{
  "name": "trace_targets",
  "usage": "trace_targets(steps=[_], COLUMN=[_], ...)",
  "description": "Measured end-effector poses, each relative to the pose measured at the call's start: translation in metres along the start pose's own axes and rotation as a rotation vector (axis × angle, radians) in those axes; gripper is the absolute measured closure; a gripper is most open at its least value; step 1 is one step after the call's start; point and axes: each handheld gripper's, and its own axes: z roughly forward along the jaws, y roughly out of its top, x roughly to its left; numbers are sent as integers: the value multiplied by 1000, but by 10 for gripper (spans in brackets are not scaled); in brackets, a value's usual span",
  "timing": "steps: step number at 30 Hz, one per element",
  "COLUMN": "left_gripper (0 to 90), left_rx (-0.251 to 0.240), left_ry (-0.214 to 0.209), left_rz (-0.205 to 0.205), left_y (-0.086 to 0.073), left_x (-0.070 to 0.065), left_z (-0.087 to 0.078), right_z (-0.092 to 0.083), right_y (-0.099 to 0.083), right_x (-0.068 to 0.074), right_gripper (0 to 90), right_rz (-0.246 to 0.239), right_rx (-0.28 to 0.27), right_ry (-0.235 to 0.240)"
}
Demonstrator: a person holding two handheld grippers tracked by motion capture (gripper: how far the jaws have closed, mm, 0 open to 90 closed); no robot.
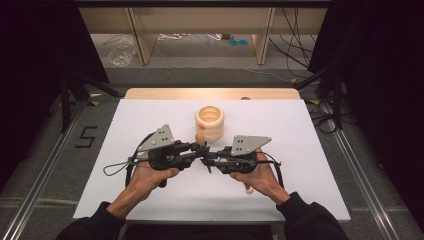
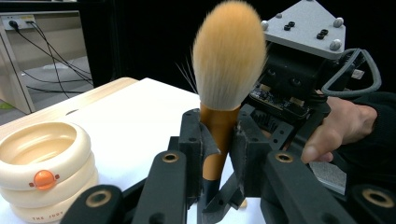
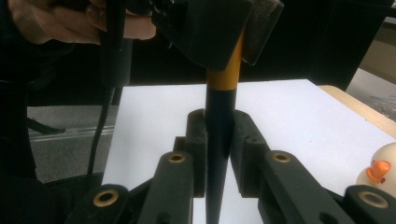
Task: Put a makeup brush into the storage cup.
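Note:
A makeup brush (image 2: 229,56) with a fluffy tan head, an orange ferrule and a dark pointed handle (image 3: 219,121) stands upright between both grippers. My left gripper (image 2: 219,140) is shut on the orange ferrule just below the bristles. My right gripper (image 3: 219,135) is shut on the dark handle lower down. In the high view the two grippers meet tip to tip over the middle of the sheet, the left gripper (image 1: 199,147) and the right gripper (image 1: 206,156), with the brush head (image 1: 200,138) poking up between them.
A cream ringed holder with an orange duck bill (image 1: 210,121) stands just behind the grippers, and it is also seen close by as the holder (image 2: 44,168). A white sheet (image 1: 300,130) covers the wooden table (image 1: 150,93). Dark stands and cables flank both sides.

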Motion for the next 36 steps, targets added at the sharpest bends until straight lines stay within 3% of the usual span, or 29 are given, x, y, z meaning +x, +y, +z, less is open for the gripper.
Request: trace_targets(steps=[3,7,13,21,22,23,31,32,35,36], left_gripper=[759,759,760,757,753,747,525,506,431,421], left_rx=[-5,0,-8,7,7,9,16,8,7,6], left_ry=[-2,0,-4,-15,-15,-20,0,1,14,23], left_rz=[4,11,14,-18,-44,-35,-18,12,-32,-26], left_y=[0,-1,-2,-2,-2,-2,-1,0,3,4], left_x=[1,1,2,2,2,2,2,4,0,0], left_z=[0,0,1,2,1,2,2,2,-5,-7], right_z=[0,1,0,0,0,0,-2,-1,-4,-6], right_y=[0,-1,0,0,0,0,0,0,-1,-1], right_x=[1,0,0,1,1,1,-1,-2,-4,-5], right_gripper=[793,793,791,794,794,794,795,795,795,795], right_rz=[25,15,39,28,23,26,31,28,43,41], right_rx=[-6,-15,-20,-21,-19,-22,-35,-44,-31,-23], right_ry=[5,15,12,-1,-6,-2,3,8,-5,-21])
